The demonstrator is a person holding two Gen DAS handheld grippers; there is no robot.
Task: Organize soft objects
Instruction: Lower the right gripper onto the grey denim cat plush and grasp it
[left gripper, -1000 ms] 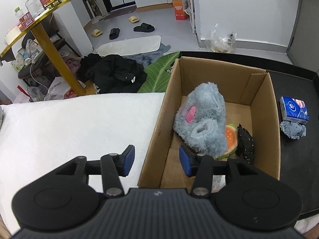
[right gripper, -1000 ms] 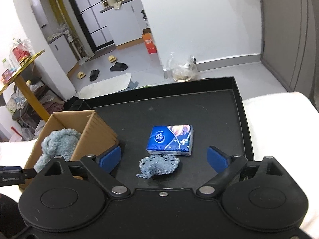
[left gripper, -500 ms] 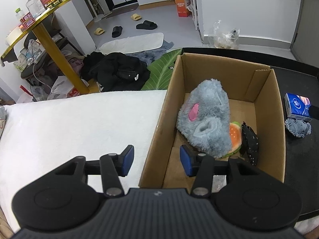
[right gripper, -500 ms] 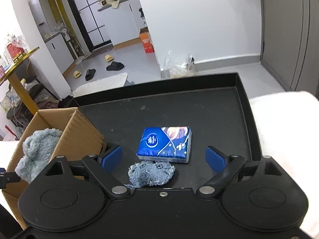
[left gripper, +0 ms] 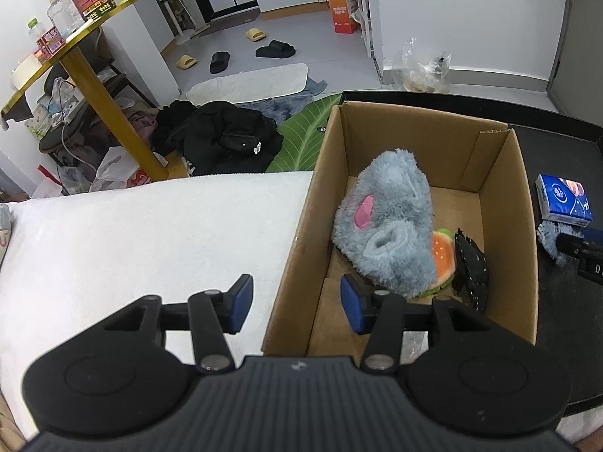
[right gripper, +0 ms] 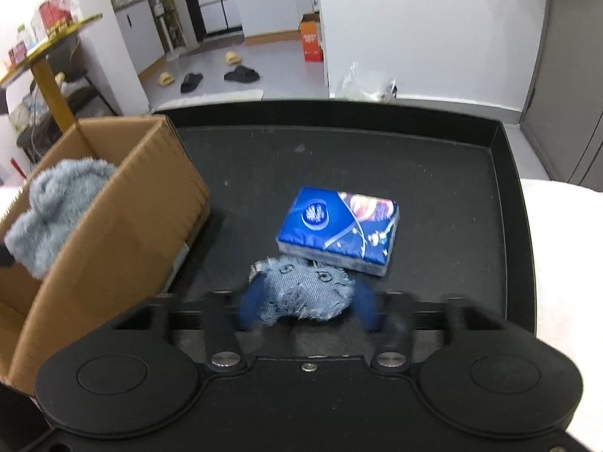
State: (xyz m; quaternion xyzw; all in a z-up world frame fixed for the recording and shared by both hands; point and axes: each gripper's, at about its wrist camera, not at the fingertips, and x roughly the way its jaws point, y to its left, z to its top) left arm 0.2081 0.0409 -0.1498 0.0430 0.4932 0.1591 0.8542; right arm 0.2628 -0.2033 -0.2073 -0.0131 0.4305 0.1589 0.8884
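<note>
I am closing my right gripper (right gripper: 307,303) around one denim pouch (right gripper: 303,293) on the black tray (right gripper: 452,173), just beside one tissue pack (right gripper: 337,229). My left gripper (left gripper: 292,303) is straddling the wall of one cardboard box (left gripper: 414,124), half open, gripping nothing; inside are lying one grey plush toy (left gripper: 388,226) and two smaller soft things.

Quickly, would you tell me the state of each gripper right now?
Left gripper: open, straddling the cardboard box wall without pressing it.
Right gripper: jaws closing around the denim pouch; blur hides whether the pads press it yet.
</note>
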